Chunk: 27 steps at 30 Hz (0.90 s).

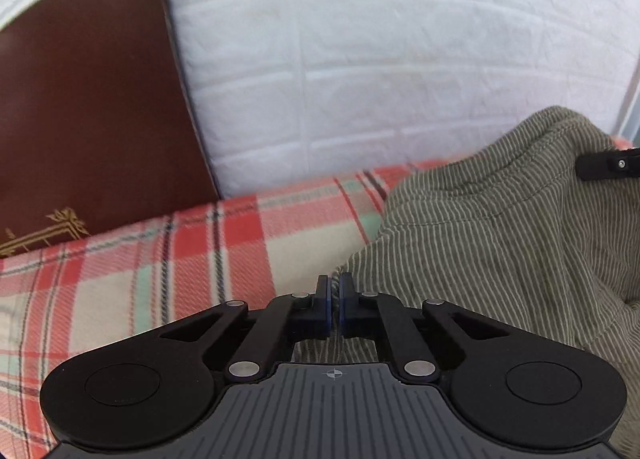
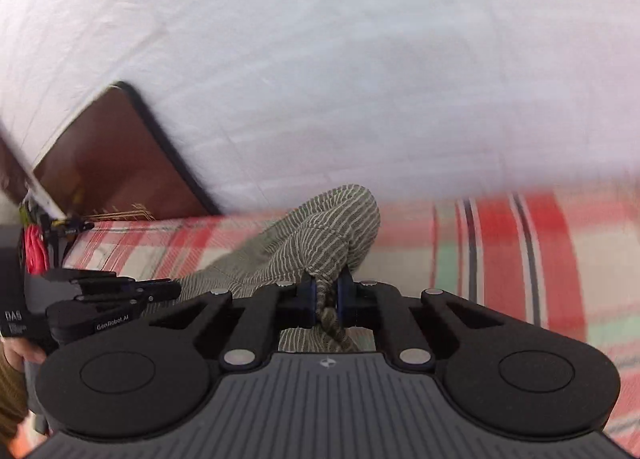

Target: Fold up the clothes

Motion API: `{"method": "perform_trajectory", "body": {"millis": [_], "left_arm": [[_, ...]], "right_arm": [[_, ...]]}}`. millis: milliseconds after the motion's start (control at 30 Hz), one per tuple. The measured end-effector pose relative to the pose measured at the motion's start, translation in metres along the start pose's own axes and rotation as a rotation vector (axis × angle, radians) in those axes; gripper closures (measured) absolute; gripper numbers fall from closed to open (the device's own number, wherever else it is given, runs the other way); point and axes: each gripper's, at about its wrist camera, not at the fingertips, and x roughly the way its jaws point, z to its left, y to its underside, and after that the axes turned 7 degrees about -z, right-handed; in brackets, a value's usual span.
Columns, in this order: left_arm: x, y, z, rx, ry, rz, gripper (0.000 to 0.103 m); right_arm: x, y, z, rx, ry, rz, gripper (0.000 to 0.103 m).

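Striped garment (bunched) seemingly pinched in both tongs.

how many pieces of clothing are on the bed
1: a striped olive garment lying on the plaid blanket, pinched at one edge by the left claw and bunched in the right claw. More could lie outside these views.

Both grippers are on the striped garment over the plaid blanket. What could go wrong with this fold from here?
1. The left gripper pinches only a thin edge of the striped garment; it may slip out when lifted.
2. The right gripper clamps a bunched, twisted wad, so the fold may come out creased or uneven.
3. The plaid blanket lies directly beneath; a low pinch could drag it along.
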Motion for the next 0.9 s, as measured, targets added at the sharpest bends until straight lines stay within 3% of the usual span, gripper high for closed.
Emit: {"method": "perform_trajectory", "body": {"millis": [233, 300, 367, 467, 500, 567, 600, 633, 700, 833, 900], "left_arm": [[-0.040, -0.055, 0.021, -0.117, -0.124, -0.206, 0.103], [-0.042, -0.068, 0.024, -0.139, -0.169, -0.272, 0.103], [-0.028, -0.076, 0.023, -0.142, -0.209, -0.279, 0.103], [0.019, -0.073, 0.021, -0.147, -0.254, -0.209, 0.102], [0.037, -0.066, 0.019, -0.147, -0.276, -0.178, 0.096], [0.073, -0.052, 0.018, -0.153, -0.289, -0.083, 0.079], [0.091, -0.044, 0.017, -0.155, -0.292, -0.029, 0.079], [0.103, -0.037, 0.017, -0.153, -0.300, 0.006, 0.079], [0.107, -0.029, 0.017, -0.137, -0.289, -0.003, 0.071], [0.072, -0.029, 0.032, -0.137, -0.216, -0.065, 0.054], [0.053, -0.028, 0.039, -0.118, -0.226, -0.094, 0.043]], "right_arm": [[-0.018, -0.059, 0.046, -0.233, 0.011, -0.234, 0.093], [-0.017, -0.066, 0.051, -0.275, 0.010, -0.316, 0.092], [-0.002, -0.068, 0.052, -0.311, 0.041, -0.355, 0.091], [0.042, -0.061, 0.038, -0.329, 0.128, -0.289, 0.090], [0.061, -0.053, 0.029, -0.315, 0.160, -0.240, 0.088], [0.099, -0.037, 0.009, -0.287, 0.222, -0.142, 0.079], [0.110, -0.029, 0.000, -0.270, 0.244, -0.104, 0.067], [0.120, -0.022, -0.009, -0.253, 0.266, -0.066, 0.065], [0.119, -0.015, -0.021, -0.238, 0.249, -0.051, 0.064], [0.079, -0.026, -0.039, -0.236, 0.184, -0.124, 0.048], [0.061, -0.034, -0.048, -0.235, 0.175, -0.141, 0.048]]}}
